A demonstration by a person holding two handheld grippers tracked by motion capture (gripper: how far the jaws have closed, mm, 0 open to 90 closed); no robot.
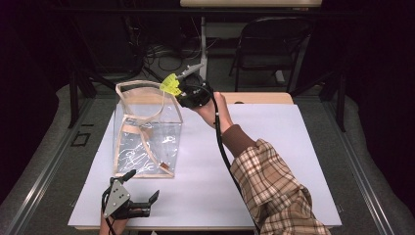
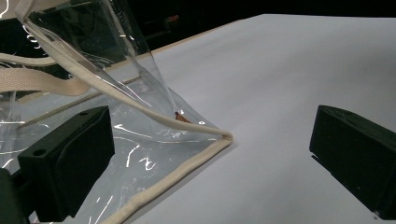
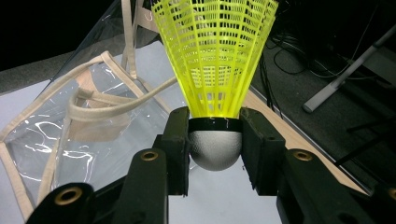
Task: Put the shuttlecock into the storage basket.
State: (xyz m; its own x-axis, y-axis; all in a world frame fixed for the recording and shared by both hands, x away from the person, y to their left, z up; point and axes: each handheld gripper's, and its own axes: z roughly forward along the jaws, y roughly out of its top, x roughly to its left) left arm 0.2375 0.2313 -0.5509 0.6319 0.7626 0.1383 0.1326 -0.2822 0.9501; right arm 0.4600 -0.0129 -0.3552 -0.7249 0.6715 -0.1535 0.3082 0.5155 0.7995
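A clear plastic tote bag with cream trim and straps stands upright on the white table. My right gripper is held up by the bag's top right corner, shut on a yellow shuttlecock. In the right gripper view the two jaws clamp the shuttlecock's grey rounded base, its yellow skirt pointing away over the bag's open mouth. My left gripper rests low near the table's front edge, open, just in front of the bag's bottom corner. Nothing sits between its fingers.
A wooden strip runs along the table's far edge. Beyond it stand a folding chair, a white table leg and loose cables on the floor. A plaid sleeve crosses the table's right front.
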